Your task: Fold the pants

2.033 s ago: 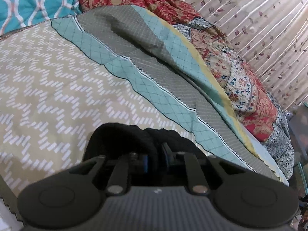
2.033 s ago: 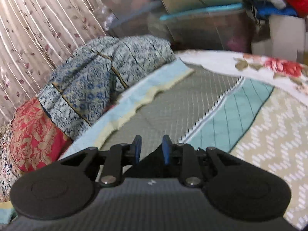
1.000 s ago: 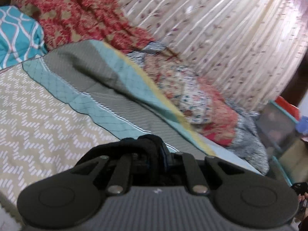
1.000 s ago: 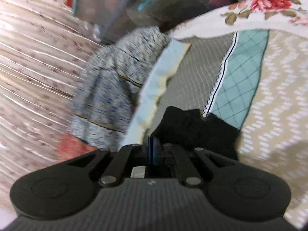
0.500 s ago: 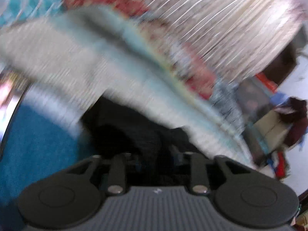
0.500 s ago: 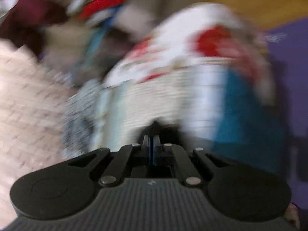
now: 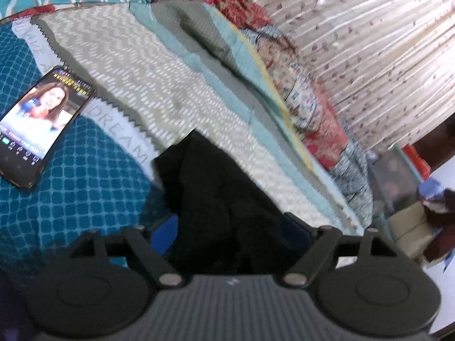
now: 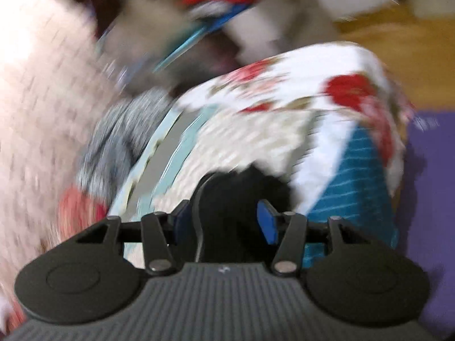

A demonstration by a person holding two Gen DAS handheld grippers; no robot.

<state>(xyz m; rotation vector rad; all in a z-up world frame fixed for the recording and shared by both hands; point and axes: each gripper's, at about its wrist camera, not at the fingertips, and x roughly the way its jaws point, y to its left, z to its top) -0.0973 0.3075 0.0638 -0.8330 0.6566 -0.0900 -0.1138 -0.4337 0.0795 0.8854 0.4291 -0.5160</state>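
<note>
Both tongs stand spread apart over a bed: the left gripper (image 7: 230, 233) straddles the bunched black pants (image 7: 219, 199), which lie between its blue pads (image 7: 165, 234) across the zigzag-print bedspread (image 7: 159, 85) and the teal blanket (image 7: 71, 184), and the right gripper (image 8: 224, 221) also has the dark cloth between its open fingers. A lit smartphone (image 7: 39, 125) rests on the teal blanket to the left, well apart from the pants. Beyond lie a floral quilt (image 7: 312, 119) along the bed's far edge and a leaf-print curtain (image 7: 369, 42), while the right view, heavily blurred, shows a rose-print sheet (image 8: 312, 85) and stacked clutter behind.
</note>
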